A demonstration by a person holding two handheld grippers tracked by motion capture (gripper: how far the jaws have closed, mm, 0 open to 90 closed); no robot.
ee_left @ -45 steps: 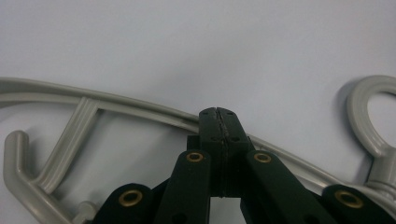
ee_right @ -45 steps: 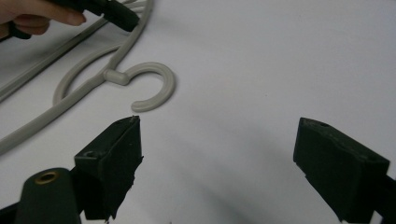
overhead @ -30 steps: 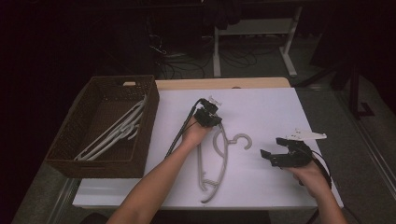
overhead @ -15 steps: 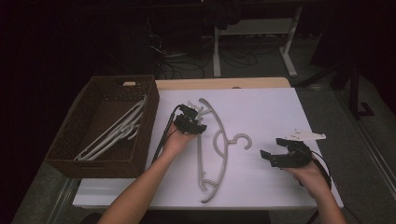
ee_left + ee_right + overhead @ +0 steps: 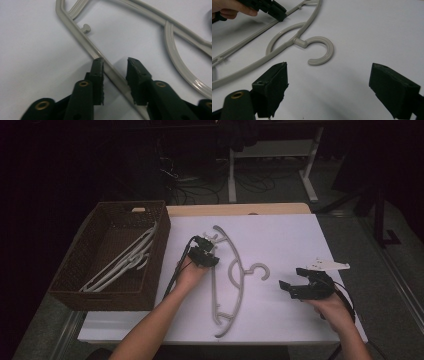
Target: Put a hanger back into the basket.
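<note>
The left gripper (image 5: 115, 75) has its black jaws a little apart, one on each side of the straight bar of the pale grey plastic clothes hanger (image 5: 100, 52), not squeezing yet. The hanger lies flat on the white table (image 5: 280, 235). It looks light, stiff and smooth, so the thin bar is a good place to pinch. The right gripper (image 5: 329, 87) is spread wide near the hook.

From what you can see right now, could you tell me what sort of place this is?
Probably a lab or workshop data-collection station: a white-covered table holding one hanger and a wicker basket of more, with cables and desk legs on the dark floor behind.
</note>
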